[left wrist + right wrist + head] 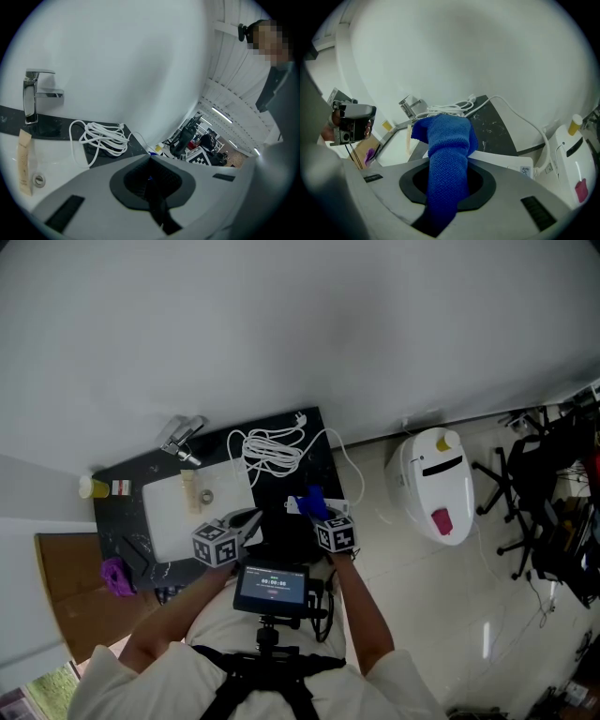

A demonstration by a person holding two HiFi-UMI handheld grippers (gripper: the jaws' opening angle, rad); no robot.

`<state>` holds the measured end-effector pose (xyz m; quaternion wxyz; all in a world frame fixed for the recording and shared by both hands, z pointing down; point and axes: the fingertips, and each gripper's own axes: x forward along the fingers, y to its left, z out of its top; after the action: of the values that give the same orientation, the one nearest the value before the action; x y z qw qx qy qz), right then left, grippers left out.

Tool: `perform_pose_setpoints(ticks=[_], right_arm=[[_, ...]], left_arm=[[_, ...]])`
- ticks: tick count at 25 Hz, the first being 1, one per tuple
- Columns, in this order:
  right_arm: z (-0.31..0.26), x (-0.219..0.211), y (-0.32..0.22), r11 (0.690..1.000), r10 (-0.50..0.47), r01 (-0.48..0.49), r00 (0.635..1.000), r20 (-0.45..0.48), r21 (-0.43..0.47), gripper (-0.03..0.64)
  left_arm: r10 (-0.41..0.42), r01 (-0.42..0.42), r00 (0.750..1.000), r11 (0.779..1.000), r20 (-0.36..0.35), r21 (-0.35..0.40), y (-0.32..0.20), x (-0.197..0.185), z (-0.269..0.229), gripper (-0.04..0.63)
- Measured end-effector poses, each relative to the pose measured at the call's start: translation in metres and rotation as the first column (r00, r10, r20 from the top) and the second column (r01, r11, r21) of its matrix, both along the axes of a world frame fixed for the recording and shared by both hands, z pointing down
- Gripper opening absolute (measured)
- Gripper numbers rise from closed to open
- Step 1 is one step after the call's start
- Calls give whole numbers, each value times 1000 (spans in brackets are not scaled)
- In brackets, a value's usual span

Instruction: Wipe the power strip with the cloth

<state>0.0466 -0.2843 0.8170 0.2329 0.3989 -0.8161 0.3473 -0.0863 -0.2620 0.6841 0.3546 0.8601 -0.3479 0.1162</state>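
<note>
A blue cloth [447, 140] hangs out of my right gripper [449, 174], whose jaws are shut on it. Its free end rests on the white power strip [508, 164], which lies on the black countertop [490, 129]. In the head view the cloth [309, 502] shows just ahead of the right gripper [316, 514]. The strip's white cable [272, 450] lies coiled further back on the counter. My left gripper [151, 180] hovers beside the sink with its jaws together and nothing between them; in the head view it [246, 524] is left of the cloth.
A white sink [173, 507] with a chrome faucet [183, 439] fills the counter's left half, with a small tube [188, 489] lying in it. A yellow-capped bottle [91, 487] and a purple object [115, 576] sit at the left. A white appliance [436, 484] and office chair [511, 493] stand on the floor.
</note>
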Motion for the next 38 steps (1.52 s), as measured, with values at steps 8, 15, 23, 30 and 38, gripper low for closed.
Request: perform_pose_setpoints(ticks=[8, 15, 23, 30, 38], right_arm=[[0, 19, 6, 1000, 26, -26, 1000, -18, 1, 87], [-1, 27, 8, 999, 37, -38, 999, -27, -1, 87], [-2, 36, 9, 999, 42, -42, 998, -40, -5, 87], [0, 50, 9, 997, 71, -72, 996, -47, -3, 87], [1, 73, 11, 994, 107, -107, 992, -60, -4, 87]], left_arm=[[4, -4, 1000, 1000, -3, 7, 7, 2, -4, 5], [10, -10, 1000, 1000, -5, 11, 8, 4, -5, 5], [6, -5, 1000, 1000, -12, 13, 10, 3, -7, 5], [-2, 3, 1000, 1000, -12, 12, 10, 0, -5, 5], [-7, 8, 1000, 1000, -12, 15, 10, -3, -6, 5]])
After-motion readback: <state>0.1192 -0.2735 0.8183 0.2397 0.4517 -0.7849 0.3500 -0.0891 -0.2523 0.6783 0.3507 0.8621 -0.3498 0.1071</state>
